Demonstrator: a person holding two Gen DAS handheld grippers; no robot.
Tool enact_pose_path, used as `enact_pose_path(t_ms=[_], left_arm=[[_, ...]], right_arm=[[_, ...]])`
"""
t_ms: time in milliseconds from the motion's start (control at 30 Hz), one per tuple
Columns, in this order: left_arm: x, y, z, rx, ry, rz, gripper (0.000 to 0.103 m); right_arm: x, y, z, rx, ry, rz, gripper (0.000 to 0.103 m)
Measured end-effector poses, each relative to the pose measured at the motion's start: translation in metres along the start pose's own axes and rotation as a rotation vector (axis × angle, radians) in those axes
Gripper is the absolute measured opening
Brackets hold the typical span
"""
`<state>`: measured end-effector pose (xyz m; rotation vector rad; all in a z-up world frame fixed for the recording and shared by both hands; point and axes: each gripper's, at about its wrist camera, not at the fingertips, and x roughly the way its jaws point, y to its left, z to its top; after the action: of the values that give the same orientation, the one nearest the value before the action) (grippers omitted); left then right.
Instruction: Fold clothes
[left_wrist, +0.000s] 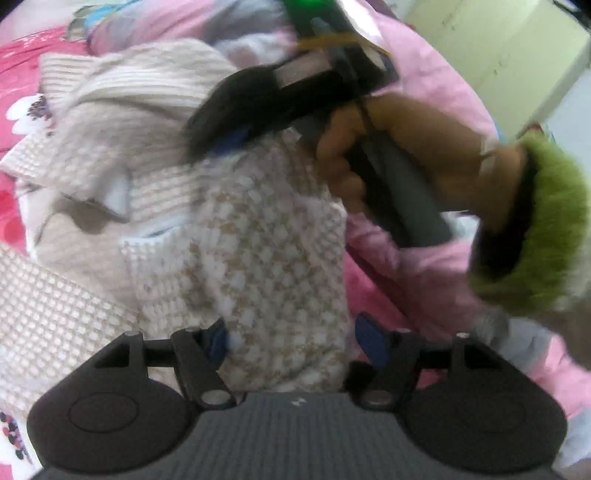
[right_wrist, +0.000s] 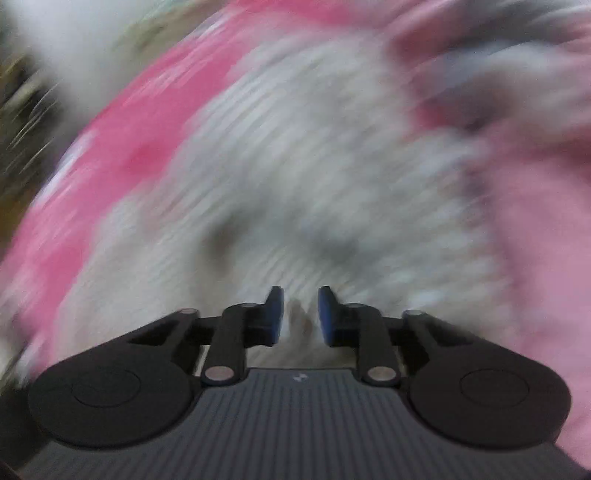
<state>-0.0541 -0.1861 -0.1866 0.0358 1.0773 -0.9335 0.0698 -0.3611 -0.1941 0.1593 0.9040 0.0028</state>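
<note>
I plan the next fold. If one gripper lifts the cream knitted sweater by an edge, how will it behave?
The cream knitted sweater already lies in soft rumples, so it will probably hang limp and sag. Its thick knit looks bulky, perhaps a little heavy. The textured surface should hardly slip between the pads of the left gripper.

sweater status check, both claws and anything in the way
Left claw open, straddling a fold of the cream sweater. Right claw open a narrow gap over the knit, view blurred. Pink garment bunched beside it.
</note>
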Motion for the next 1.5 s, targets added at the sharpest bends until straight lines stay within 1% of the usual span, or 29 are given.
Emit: enact_pose_path(t_ms=[67,100,167,200,233,300,333,367,400,433,467,500,567,600,667,733,767,867,933,967,1033,1067,1100,1167,1233,1333,1400,1467,1500], left_arm=[[-0.015,0.017,0.005,-0.096,-0.048,-0.009,0.070],[-0.025,0.028,0.008,-0.157,-0.087,-0.012,0.070],[-0.044,0.049,0.016,-0.279,-0.173,-0.021,0.072],[-0.056,0.061,0.020,-0.346,-0.225,-0.024,0.073],[-0.067,0.072,0.024,-0.410,-0.280,-0.026,0.074],[-0.086,0.093,0.032,-0.522,-0.391,-0.024,0.077],[-0.093,0.103,0.038,-0.567,-0.441,-0.018,0.078],[-0.097,0.111,0.044,-0.590,-0.476,0.000,0.078],[-0.100,0.117,0.051,-0.593,-0.498,0.029,0.078],[-0.102,0.123,0.059,-0.596,-0.520,0.059,0.079],[-0.105,0.126,0.065,-0.581,-0.530,0.095,0.079],[-0.107,0.127,0.072,-0.540,-0.523,0.142,0.079],[-0.108,0.120,0.088,-0.423,-0.482,0.244,0.079],[-0.112,0.114,0.094,-0.340,-0.454,0.296,0.079],[-0.105,0.097,0.104,-0.141,-0.384,0.390,0.079],[-0.080,0.082,0.113,0.071,-0.295,0.465,0.079],[-0.066,0.074,0.112,0.185,-0.252,0.498,0.079],[-0.022,0.049,0.101,0.529,-0.137,0.570,0.079],[0.010,0.037,0.087,0.776,-0.079,0.612,0.079],[0.026,0.034,0.080,0.905,-0.058,0.636,0.080],[0.056,0.032,0.068,1.152,-0.049,0.708,0.080],[0.066,0.032,0.065,1.234,-0.051,0.719,0.079],[0.074,0.031,0.063,1.299,-0.051,0.709,0.079],[0.085,0.031,0.060,1.404,-0.032,0.641,0.080],[0.099,0.035,0.054,1.516,0.007,0.582,0.081],[0.120,0.054,0.040,1.704,0.066,0.527,0.081],[0.128,0.063,0.034,1.810,0.055,0.492,0.084],[0.135,0.069,0.031,1.890,0.020,0.467,0.084],[0.138,0.070,0.031,1.913,-0.002,0.455,0.084]], right_arm=[[-0.014,-0.035,0.011,0.184,-0.102,-0.088,0.022],[-0.023,-0.046,0.013,0.232,-0.140,-0.091,0.022],[-0.044,-0.060,0.013,0.293,-0.212,-0.078,0.023],[-0.055,-0.060,0.009,0.299,-0.240,-0.054,0.023],[-0.062,-0.057,0.004,0.286,-0.252,-0.007,0.024],[-0.069,-0.039,-0.007,0.236,-0.220,0.107,0.028],[-0.070,-0.028,-0.013,0.211,-0.193,0.167,0.031],[-0.068,-0.014,-0.018,0.178,-0.152,0.226,0.032],[-0.066,0.000,-0.023,0.144,-0.108,0.285,0.034],[-0.061,0.013,-0.030,0.107,-0.061,0.323,0.037],[-0.057,0.026,-0.037,0.068,-0.014,0.356,0.040],[-0.053,0.038,-0.043,0.022,0.029,0.360,0.042],[-0.053,0.055,-0.063,-0.099,0.104,0.309,0.043],[-0.051,0.057,-0.070,-0.144,0.153,0.295,0.043],[-0.049,0.046,-0.082,-0.151,0.250,0.294,0.043],[-0.056,0.029,-0.095,-0.126,0.304,0.296,0.043],[-0.059,0.020,-0.103,-0.110,0.328,0.294,0.043],[-0.069,-0.002,-0.125,-0.051,0.354,0.278,0.042],[-0.074,-0.016,-0.133,0.022,0.351,0.292,0.042],[-0.076,-0.022,-0.136,0.059,0.351,0.304,0.042],[-0.076,-0.029,-0.139,0.112,0.346,0.323,0.042],[-0.076,-0.031,-0.140,0.128,0.341,0.327,0.042],[-0.075,-0.032,-0.141,0.138,0.339,0.331,0.042],[-0.074,-0.034,-0.143,0.156,0.337,0.340,0.043],[-0.071,-0.038,-0.144,0.180,0.344,0.352,0.043],[-0.066,-0.043,-0.145,0.206,0.357,0.369,0.044],[-0.061,-0.045,-0.145,0.220,0.367,0.380,0.044],[-0.056,-0.048,-0.146,0.243,0.378,0.392,0.045],[-0.053,-0.050,-0.146,0.255,0.384,0.397,0.045]])
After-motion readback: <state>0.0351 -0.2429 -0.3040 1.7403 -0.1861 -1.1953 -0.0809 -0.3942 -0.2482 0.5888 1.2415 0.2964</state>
